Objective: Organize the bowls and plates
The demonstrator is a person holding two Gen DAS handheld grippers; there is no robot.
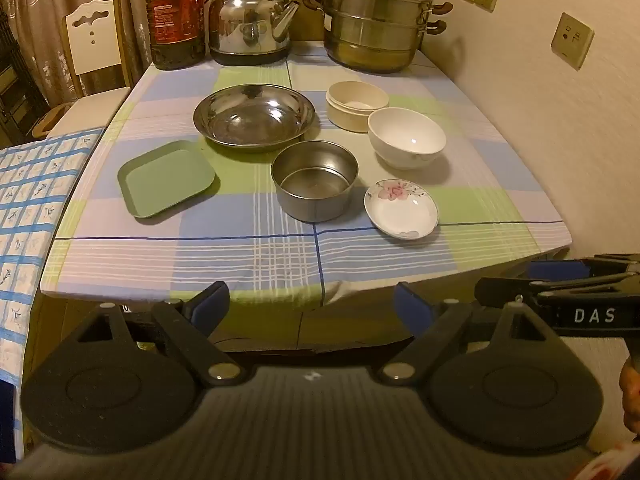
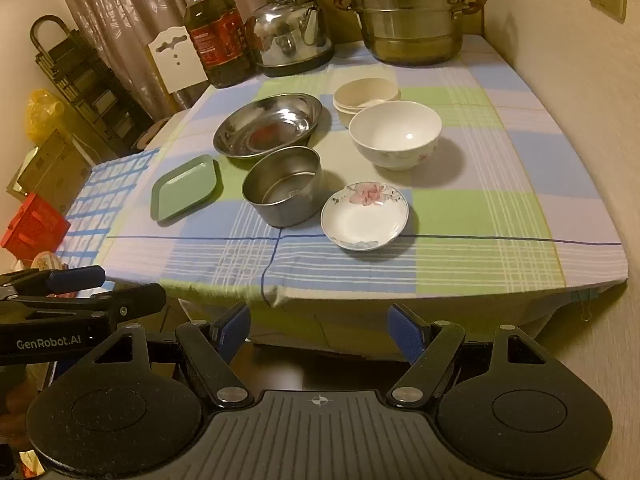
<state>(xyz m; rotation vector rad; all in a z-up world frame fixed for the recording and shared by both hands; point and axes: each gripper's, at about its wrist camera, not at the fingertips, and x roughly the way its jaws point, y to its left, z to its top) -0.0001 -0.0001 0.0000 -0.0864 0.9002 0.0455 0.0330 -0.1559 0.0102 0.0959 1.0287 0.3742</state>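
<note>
On the checked tablecloth (image 1: 256, 240) (image 2: 480, 216) stand a wide steel basin (image 1: 254, 118) (image 2: 268, 125), a small steel pot (image 1: 315, 180) (image 2: 283, 191), a green square plate (image 1: 166, 178) (image 2: 185, 188), a white bowl (image 1: 406, 143) (image 2: 395, 134), a flowered saucer (image 1: 401, 209) (image 2: 365, 216) and stacked cream bowls (image 1: 356, 105) (image 2: 366, 94). My left gripper (image 1: 310, 306) hangs open below the table's near edge, nothing between its blue pads. My right gripper (image 2: 320, 330) is open there too and holds nothing. Each gripper shows in the other's view: the right gripper (image 1: 560, 280), the left gripper (image 2: 80, 284).
At the table's back stand an oil bottle (image 1: 175, 16) (image 2: 218, 40), a steel kettle (image 1: 252, 26) (image 2: 292, 36) and a stacked steamer pot (image 1: 376, 20) (image 2: 412, 16). A wall (image 1: 560, 140) runs along the right. A chair (image 1: 96, 40) and a blue-checked surface (image 1: 28, 200) lie left.
</note>
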